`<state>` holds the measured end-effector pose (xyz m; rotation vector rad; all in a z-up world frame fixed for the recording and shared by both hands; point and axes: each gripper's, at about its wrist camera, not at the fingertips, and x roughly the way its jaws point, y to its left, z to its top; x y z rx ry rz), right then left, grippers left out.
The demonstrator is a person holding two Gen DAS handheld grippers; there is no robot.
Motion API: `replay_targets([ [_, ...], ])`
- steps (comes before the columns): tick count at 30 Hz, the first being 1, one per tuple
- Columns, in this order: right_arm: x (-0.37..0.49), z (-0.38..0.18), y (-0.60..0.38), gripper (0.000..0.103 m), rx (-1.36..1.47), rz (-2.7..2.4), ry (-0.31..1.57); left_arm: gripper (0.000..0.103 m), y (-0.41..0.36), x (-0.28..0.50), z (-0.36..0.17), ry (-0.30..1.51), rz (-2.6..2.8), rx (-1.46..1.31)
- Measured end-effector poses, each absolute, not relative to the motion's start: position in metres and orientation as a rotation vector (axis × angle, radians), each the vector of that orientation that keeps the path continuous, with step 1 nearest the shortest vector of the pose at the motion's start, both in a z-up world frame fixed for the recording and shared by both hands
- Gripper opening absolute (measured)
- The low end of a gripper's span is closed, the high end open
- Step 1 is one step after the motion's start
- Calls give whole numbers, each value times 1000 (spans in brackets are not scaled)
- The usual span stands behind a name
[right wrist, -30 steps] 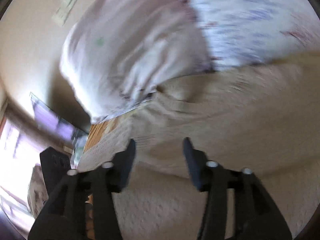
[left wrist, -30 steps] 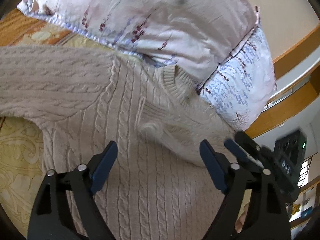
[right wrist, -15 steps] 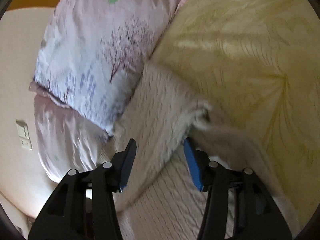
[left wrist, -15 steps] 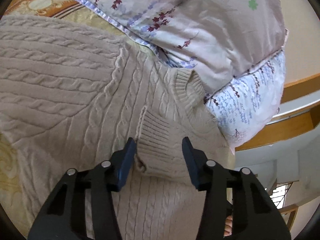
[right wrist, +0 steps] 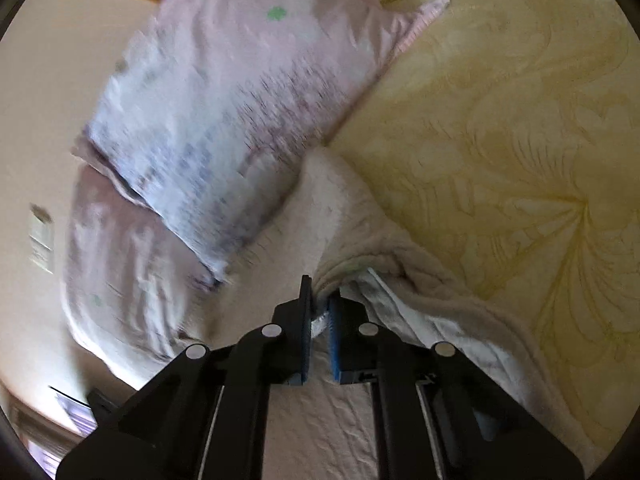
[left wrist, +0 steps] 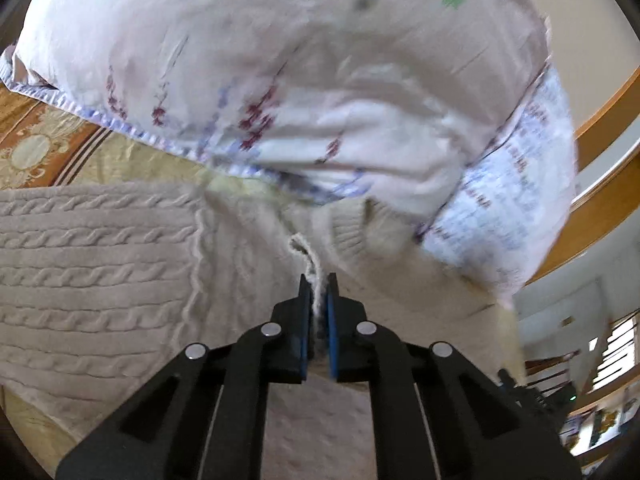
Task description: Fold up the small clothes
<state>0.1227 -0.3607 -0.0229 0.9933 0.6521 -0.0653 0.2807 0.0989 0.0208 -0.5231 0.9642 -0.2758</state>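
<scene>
A beige cable-knit sweater (left wrist: 100, 272) lies on the bed, one sleeve stretched to the left. My left gripper (left wrist: 319, 292) is shut on a pinched fold of the sweater near its ribbed collar (left wrist: 352, 232). In the right wrist view the sweater (right wrist: 340, 432) fills the lower middle, and my right gripper (right wrist: 320, 300) is shut on its folded edge, next to the yellow bedspread. The knit rises into both pairs of blue pads.
Two floral pillows (left wrist: 300, 72) lie stacked just beyond the sweater's collar, also in the right wrist view (right wrist: 224, 120). A yellow patterned bedspread (right wrist: 500, 152) covers the bed. A wooden headboard rail (left wrist: 600, 200) runs at the right, with a cream wall (right wrist: 52, 92) behind.
Both grippers have closed from open onto folds of the sweater. The left one closed near the collar, the right one at the sweater's edge.
</scene>
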Motion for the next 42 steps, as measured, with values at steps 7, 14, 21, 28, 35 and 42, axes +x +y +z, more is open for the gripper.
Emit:
replay_targets([
  [7, 118, -16, -349, 25, 859, -189, 735, 20, 96, 276, 7, 1049, -219, -440],
  [14, 93, 17, -324, 63, 677, -219, 642, 61, 155, 218, 39, 947, -252, -498],
  [21, 107, 18, -285, 65, 643, 7, 683, 59, 288, 130, 38, 853, -7, -661],
  [28, 109, 22, -254, 65, 605, 113, 715, 46, 386, 94, 10, 795, 237, -925],
  [35, 104, 31, -253, 68, 578, 123, 692, 34, 431, 92, -4, 706, 320, -1102],
  [42, 106, 25, -252, 68, 586, 129, 716, 14, 447, 103, -16, 674, 331, -1220],
])
